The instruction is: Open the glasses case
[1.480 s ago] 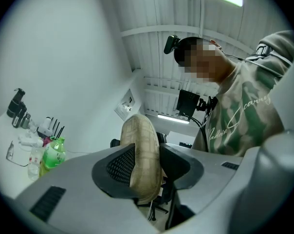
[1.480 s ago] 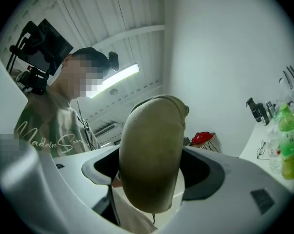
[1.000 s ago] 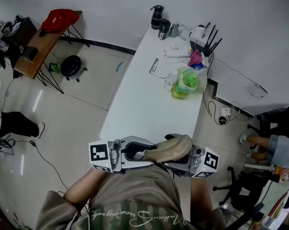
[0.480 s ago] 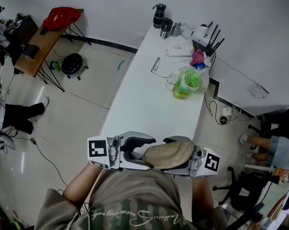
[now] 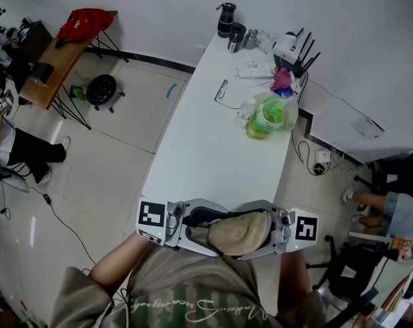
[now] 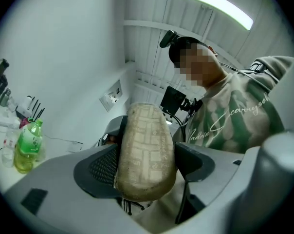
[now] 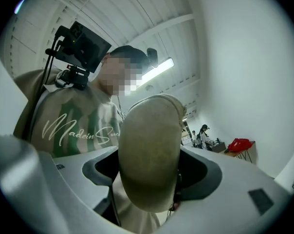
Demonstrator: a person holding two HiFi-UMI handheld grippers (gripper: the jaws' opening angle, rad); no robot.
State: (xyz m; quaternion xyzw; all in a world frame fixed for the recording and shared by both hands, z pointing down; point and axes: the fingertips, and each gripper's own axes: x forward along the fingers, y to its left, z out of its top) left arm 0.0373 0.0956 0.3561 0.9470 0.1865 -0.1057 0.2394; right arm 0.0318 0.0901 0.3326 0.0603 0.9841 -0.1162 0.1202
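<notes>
The left gripper [image 6: 147, 165] has just been opening its jaws; they stand wide, the glasses case [image 5: 239, 231] between them, unclamped. The right gripper [image 7: 149, 172] grips the case at the white table's [image 5: 213, 149] near end. I judge the lid not yet raised. A green bottle [image 5: 267, 115] and clutter crowd the table's far end; tiled floor [image 5: 111, 156] lies beside it.

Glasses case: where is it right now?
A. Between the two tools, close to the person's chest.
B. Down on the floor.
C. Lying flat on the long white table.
A: the tan glasses case sits between the left tool and the right tool at the person's chest; the left tool's jaws have just been opening with the case between them.
</notes>
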